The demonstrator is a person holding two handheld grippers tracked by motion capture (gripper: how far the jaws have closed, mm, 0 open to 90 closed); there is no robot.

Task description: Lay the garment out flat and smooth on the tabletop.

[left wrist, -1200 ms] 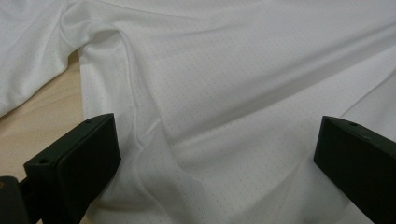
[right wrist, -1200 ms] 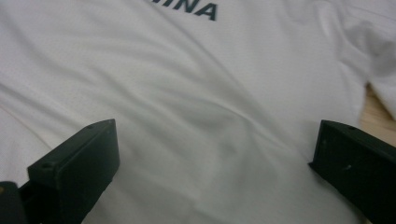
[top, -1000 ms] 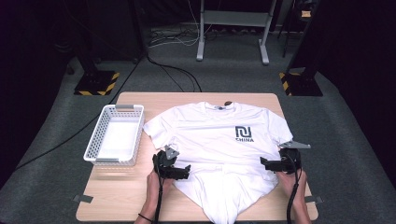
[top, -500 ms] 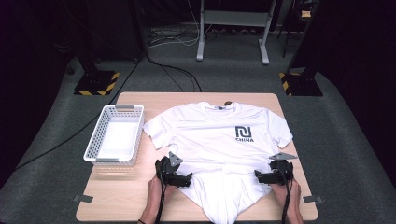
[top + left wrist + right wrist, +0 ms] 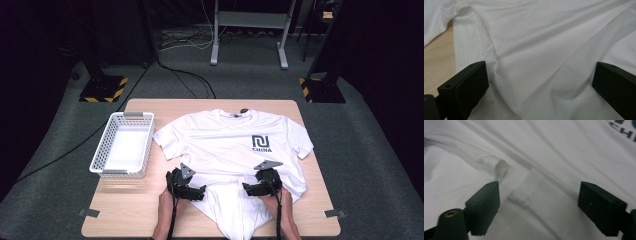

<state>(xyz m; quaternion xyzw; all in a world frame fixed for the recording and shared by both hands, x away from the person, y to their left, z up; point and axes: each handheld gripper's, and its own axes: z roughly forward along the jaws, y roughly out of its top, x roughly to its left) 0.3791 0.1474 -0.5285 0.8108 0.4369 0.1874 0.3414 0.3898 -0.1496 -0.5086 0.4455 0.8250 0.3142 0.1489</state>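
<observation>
A white T-shirt with a dark "CHINA" logo lies face up on the wooden table, its bottom bunched and hanging over the near edge. My left gripper rests low on the shirt's left side, jaws wide open over smooth fabric. My right gripper sits low on the shirt right of the middle. Its jaws have just been closing but still stand apart. A folded hem lies between them, and the pads are not pressing on it.
A white plastic basket stands on the table's left side, beside the left sleeve. A small dark object lies at the collar. Grey tape marks sit at the near corners. Stands and cables are on the floor behind.
My right gripper has moved left from the shirt's right edge to its lower middle, its jaws narrowing. The left gripper has hardly moved.
</observation>
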